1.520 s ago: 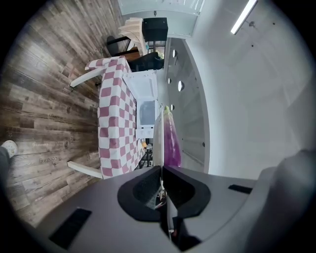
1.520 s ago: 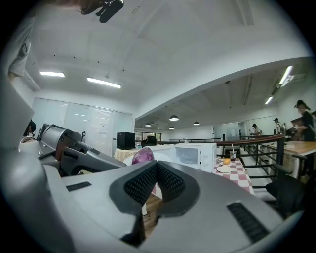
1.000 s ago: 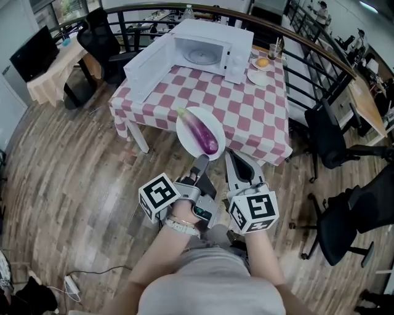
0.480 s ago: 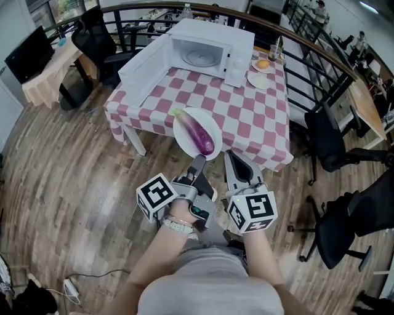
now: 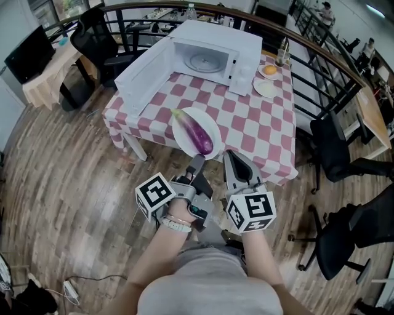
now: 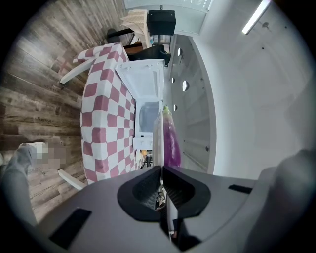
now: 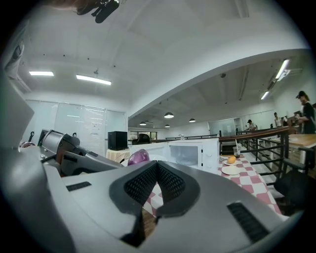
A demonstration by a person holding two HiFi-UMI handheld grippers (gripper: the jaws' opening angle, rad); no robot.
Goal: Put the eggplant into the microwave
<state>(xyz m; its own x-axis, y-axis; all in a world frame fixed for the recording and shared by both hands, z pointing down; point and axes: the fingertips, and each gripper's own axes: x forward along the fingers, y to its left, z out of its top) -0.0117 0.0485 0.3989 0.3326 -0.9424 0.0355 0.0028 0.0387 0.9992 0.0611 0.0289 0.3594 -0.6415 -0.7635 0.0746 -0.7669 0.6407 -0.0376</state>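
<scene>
A purple eggplant [image 5: 199, 135] lies on a white plate [image 5: 184, 123]. My left gripper [image 5: 197, 161] is shut on the plate's near rim and carries it level over the near edge of the checkered table [image 5: 258, 123]. In the left gripper view the plate [image 6: 157, 141] shows edge-on between the jaws, with the eggplant [image 6: 171, 138] on it. The white microwave [image 5: 209, 55] stands at the table's far side, its door [image 5: 143, 72] swung open to the left. My right gripper [image 5: 229, 155] is beside the left one, shut and holding nothing; its view shows the eggplant [image 7: 138, 157] and the microwave [image 7: 190, 153].
Two small plates, one with an orange [image 5: 270, 71], and a bottle [image 5: 282, 55] sit right of the microwave. Black office chairs [image 5: 335, 144] stand to the right, a railing [image 5: 141, 18] runs behind the table, and a desk with a monitor [image 5: 28, 52] is far left.
Both grippers and the plate with the eggplant have come closer to the table; the table and microwave now sit a little lower and larger in the head view. Both grips are unchanged.
</scene>
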